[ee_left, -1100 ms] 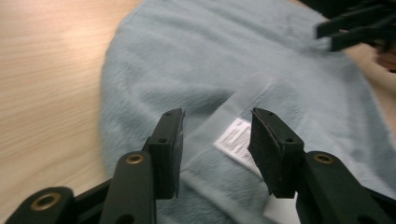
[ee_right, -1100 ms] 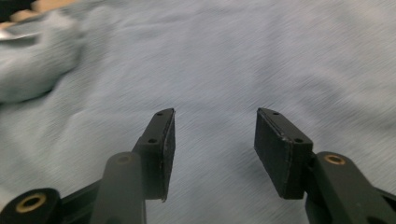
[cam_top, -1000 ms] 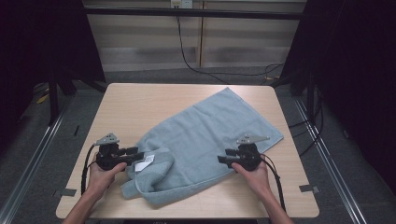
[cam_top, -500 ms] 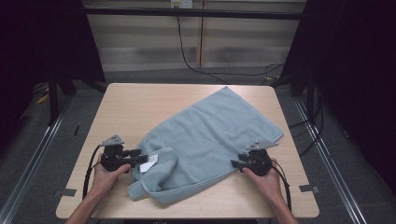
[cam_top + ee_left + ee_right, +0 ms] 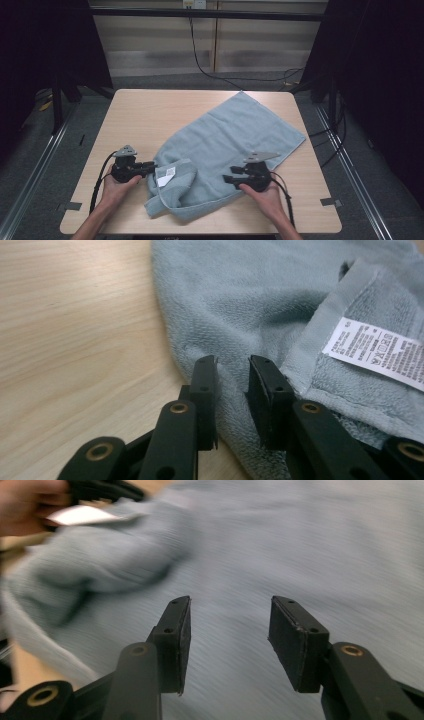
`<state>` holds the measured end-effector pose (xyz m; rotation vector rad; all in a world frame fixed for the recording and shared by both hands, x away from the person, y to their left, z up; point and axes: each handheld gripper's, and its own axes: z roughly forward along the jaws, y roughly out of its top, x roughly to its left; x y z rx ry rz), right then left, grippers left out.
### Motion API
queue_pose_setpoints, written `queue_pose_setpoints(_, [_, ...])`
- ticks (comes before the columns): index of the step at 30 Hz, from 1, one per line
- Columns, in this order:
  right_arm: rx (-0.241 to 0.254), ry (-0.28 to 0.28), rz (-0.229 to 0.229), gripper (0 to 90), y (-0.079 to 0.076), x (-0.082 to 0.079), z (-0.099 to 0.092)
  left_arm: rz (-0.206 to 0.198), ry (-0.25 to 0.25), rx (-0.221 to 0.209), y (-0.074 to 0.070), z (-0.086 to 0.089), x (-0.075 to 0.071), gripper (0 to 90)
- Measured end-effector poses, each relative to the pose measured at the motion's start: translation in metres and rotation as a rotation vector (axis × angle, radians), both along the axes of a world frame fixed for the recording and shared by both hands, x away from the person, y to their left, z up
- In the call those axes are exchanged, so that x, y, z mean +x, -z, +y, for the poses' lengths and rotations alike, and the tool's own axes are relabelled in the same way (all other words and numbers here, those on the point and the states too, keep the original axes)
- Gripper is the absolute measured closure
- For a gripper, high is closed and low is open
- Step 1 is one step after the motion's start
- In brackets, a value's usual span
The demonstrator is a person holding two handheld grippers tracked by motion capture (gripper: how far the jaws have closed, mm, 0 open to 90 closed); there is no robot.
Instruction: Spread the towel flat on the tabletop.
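Observation:
A light blue towel [image 5: 235, 140] lies spread slantwise on the wooden table [image 5: 140, 115]. Its near left corner is folded over and shows a white label [image 5: 166, 175] [image 5: 377, 350]. My left gripper [image 5: 150, 165] [image 5: 232, 385] lies at the towel's left edge. Its jaws have just been closing and stand a narrow gap apart, with the towel's edge [image 5: 235, 330] in that gap, not visibly pinched. My right gripper [image 5: 227, 178] [image 5: 230, 630] points left over the towel's near right part. Its jaws have just opened a little and stand wide apart above the cloth [image 5: 300, 545].
Bare wood lies left of the towel and along the far left of the table. Black cables [image 5: 102, 175] trail from both grippers toward the near edge. Metal rails [image 5: 40, 160] and dark floor surround the table.
My right gripper drew back toward the table's right side, then came left again over the towel. The left hand stayed in place at the folded corner.

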<state>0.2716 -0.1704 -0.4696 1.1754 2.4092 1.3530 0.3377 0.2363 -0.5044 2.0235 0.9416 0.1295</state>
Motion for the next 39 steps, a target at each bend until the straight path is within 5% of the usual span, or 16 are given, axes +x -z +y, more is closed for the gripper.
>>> queue_pose_setpoints(9, [0.025, -0.258, -0.004, 42.0, -0.008, 0.010, 0.113, -0.014, 0.015, 0.003, 0.003, 0.000, 0.000, 73.7])
queue_pose_setpoints(14, [0.036, -0.319, 0.011, 39.6, -0.005, 0.012, 0.144, -0.022, 0.017, 0.016, 0.003, -0.001, 0.000, 73.4])
queue_pose_setpoints(16, [-0.007, -0.328, 0.014, 48.7, 0.002, 0.010, 0.150, -0.018, 0.015, 0.014, 0.003, -0.001, 0.000, 73.4])
queue_pose_setpoints(17, [-0.037, -0.316, -0.005, 60.5, 0.005, 0.008, 0.150, -0.017, 0.015, 0.014, 0.003, -0.001, 0.000, 73.4])
queue_pose_setpoints(19, [-0.016, -0.304, -0.014, 77.0, 0.006, 0.006, 0.146, -0.014, 0.009, 0.015, 0.003, -0.001, 0.000, 73.4])
queue_pose_setpoints(21, [-0.023, -0.277, -0.049, 82.4, 0.003, 0.004, 0.138, -0.020, 0.000, 0.021, 0.003, 0.000, 0.000, 73.2])
queue_pose_setpoints(26, [0.001, -0.240, -0.062, 83.4, -0.009, -0.001, 0.113, -0.023, -0.005, 0.024, 0.003, -0.001, 0.000, 73.7])
queue_pose_setpoints(30, [0.056, -0.186, -0.083, 83.8, -0.019, -0.011, 0.074, -0.036, -0.009, 0.044, 0.002, -0.003, -0.001, 74.4])
queue_pose_setpoints(39, [0.067, -0.064, -0.076, 85.9, -0.014, -0.019, 0.016, -0.030, -0.044, 0.054, 0.004, 0.001, 0.004, 73.1])
